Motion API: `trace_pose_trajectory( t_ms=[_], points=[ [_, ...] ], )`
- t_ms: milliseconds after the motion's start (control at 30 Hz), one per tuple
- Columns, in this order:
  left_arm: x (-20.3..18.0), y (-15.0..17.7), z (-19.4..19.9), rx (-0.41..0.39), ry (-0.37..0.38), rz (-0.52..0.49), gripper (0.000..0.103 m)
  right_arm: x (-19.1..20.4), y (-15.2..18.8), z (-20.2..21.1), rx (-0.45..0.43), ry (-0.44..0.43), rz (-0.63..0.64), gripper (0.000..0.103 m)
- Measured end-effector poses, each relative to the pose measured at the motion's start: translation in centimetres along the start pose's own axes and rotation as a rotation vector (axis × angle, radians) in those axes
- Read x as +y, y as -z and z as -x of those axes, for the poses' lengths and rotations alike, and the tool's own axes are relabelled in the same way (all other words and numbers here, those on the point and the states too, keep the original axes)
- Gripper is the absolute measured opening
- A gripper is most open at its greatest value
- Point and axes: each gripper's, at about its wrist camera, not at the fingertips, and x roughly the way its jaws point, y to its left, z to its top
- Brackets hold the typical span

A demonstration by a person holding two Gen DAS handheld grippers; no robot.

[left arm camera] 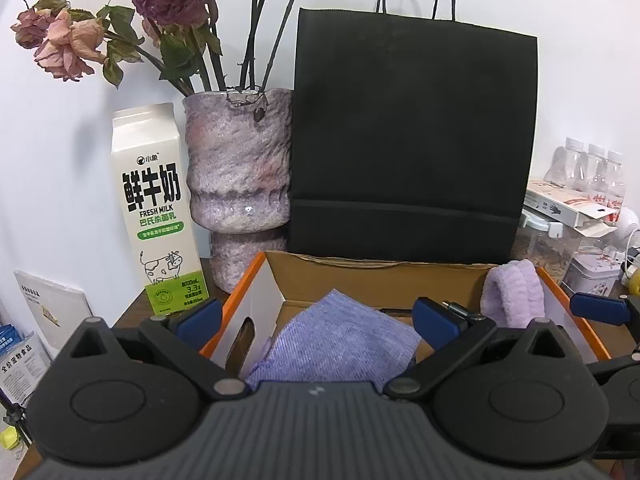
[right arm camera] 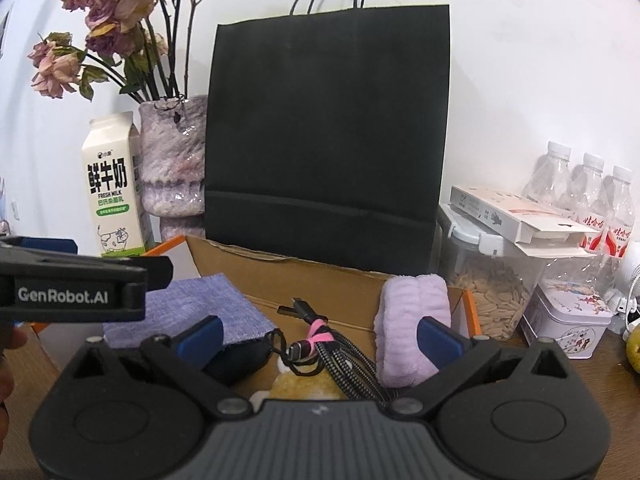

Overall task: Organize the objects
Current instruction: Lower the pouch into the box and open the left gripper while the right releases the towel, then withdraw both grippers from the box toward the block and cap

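An open cardboard box (left arm camera: 376,276) with orange edges stands in front of me; it also shows in the right wrist view (right arm camera: 256,268). Inside lie a folded blue-purple cloth (left arm camera: 340,344) (right arm camera: 192,308), a lilac fluffy towel roll (left arm camera: 514,296) (right arm camera: 412,328), a bundled braided cable with a pink tie (right arm camera: 320,340), a black pouch (right arm camera: 236,360) and a yellow plush item (right arm camera: 304,386). My left gripper (left arm camera: 318,318) is open above the cloth, holding nothing. My right gripper (right arm camera: 320,338) is open over the cable, holding nothing.
A black paper bag (left arm camera: 412,140) stands behind the box. A milk carton (left arm camera: 156,208) and a purple vase (left arm camera: 240,172) with dried roses are at the left. A seed jar (right arm camera: 492,280), a tin (right arm camera: 568,320) and water bottles (right arm camera: 592,200) are at the right.
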Motion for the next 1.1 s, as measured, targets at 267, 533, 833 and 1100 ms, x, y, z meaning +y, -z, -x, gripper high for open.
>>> trace_pose_trajectory(
  t_ms=[267, 533, 833, 1100],
  points=[
    [0.4, 0.6, 2.1, -0.007, 0.007, -0.005, 0.103, 0.3, 0.4, 2.0, -0.023, 0.006, 0.022, 0.103],
    [1.2, 2.1, 5.0, -0.009, 0.023, 0.027, 0.103, 0.7, 1.7, 4.6, -0.028, -0.001, 0.057, 0.103],
    [1.9, 4.8, 8.9, 0.016, 0.029, 0.036, 0.103, 0.7, 4.0, 8.4, -0.013, -0.004, 0.065, 0.103],
    [2.0, 7.7, 11.6, 0.070, 0.027, 0.030, 0.103, 0.8, 6.2, 11.9, 0.003, -0.008, 0.062, 0.103]
  ],
)
